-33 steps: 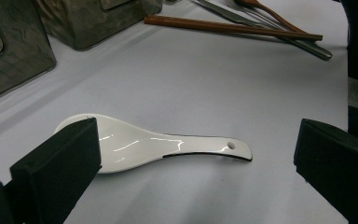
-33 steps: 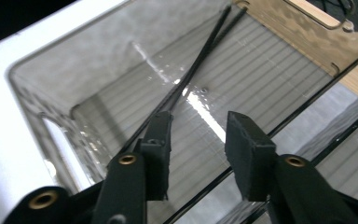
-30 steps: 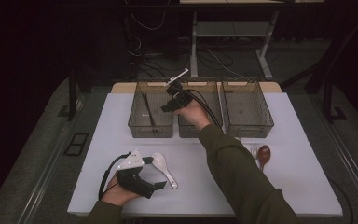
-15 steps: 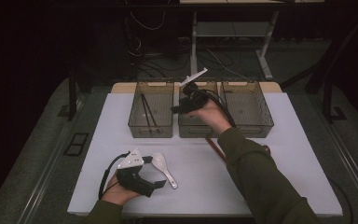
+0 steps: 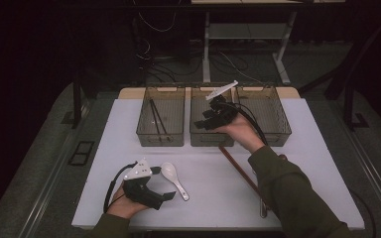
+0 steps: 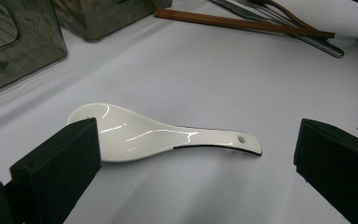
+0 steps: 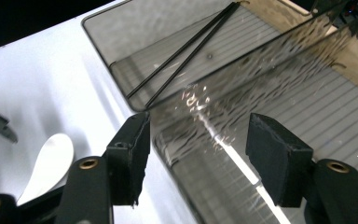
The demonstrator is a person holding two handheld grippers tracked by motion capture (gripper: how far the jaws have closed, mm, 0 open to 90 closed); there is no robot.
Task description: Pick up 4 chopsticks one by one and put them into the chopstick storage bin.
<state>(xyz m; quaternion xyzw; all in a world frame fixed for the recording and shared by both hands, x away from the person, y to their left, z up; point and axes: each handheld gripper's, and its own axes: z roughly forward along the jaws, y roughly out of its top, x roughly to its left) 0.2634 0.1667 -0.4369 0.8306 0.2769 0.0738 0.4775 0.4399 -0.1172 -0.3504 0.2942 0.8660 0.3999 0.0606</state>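
Sorting tableware at a white bench (image 5: 307, 148), a person works before three clear bins (image 5: 161, 119) at twelve o'clock. The right gripper (image 5: 213, 116) hovers over the middle bin (image 5: 204, 130), jaws spread and empty. At seven o'clock the left gripper (image 5: 166, 197) rests on the bench, jaws spread wide, just beside a white ceramic spoon (image 5: 174, 179) lying flat. Glazed, rigid and probably slippery and chip-prone, the spoon looks best pinched across its narrow handle (image 6: 214, 138), near the hole, with gentle pressure.
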